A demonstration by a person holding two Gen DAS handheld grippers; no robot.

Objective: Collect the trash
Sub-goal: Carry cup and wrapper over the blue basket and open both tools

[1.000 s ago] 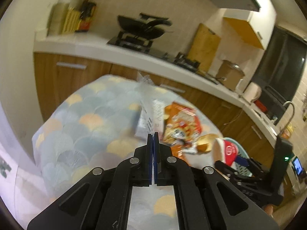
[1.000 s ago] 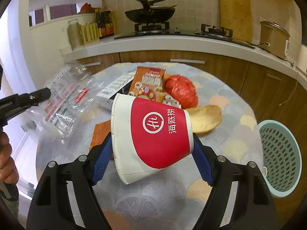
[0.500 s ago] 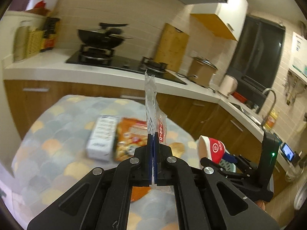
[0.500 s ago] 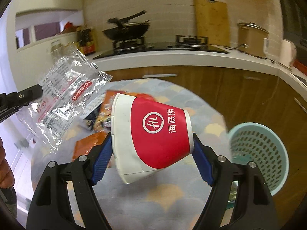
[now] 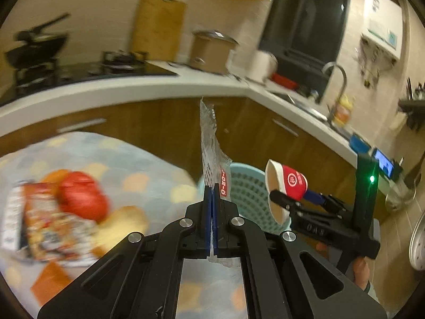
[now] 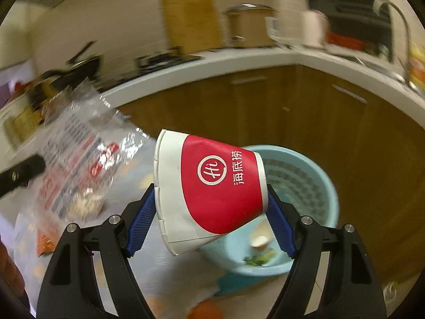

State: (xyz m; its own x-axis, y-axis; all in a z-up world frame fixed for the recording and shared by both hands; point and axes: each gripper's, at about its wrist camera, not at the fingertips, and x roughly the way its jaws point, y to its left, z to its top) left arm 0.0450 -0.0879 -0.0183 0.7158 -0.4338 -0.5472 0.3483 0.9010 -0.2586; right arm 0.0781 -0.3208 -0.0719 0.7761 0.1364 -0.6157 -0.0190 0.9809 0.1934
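My left gripper (image 5: 212,194) is shut on a clear plastic wrapper (image 5: 211,148) with red print, held upright above the table edge; the wrapper also shows in the right wrist view (image 6: 79,154). My right gripper (image 6: 209,202) is shut on a red and white paper cup (image 6: 209,188), held on its side in the air next to the light blue trash basket (image 6: 305,175). The cup (image 5: 287,186) and the basket (image 5: 244,188) also show in the left wrist view, with the basket just beyond the wrapper. The basket holds a few scraps.
On the patterned tablecloth (image 5: 148,164) lie a red bag (image 5: 82,196), an orange snack packet (image 5: 50,226), a white box (image 5: 10,220) and a yellowish piece (image 5: 122,226). Wooden cabinets (image 6: 292,111) under a white counter (image 5: 132,87) curve behind the basket.
Both grippers have swung right, away from the table's middle and toward the blue basket, each still holding its item. The basket is now much nearer in both views.
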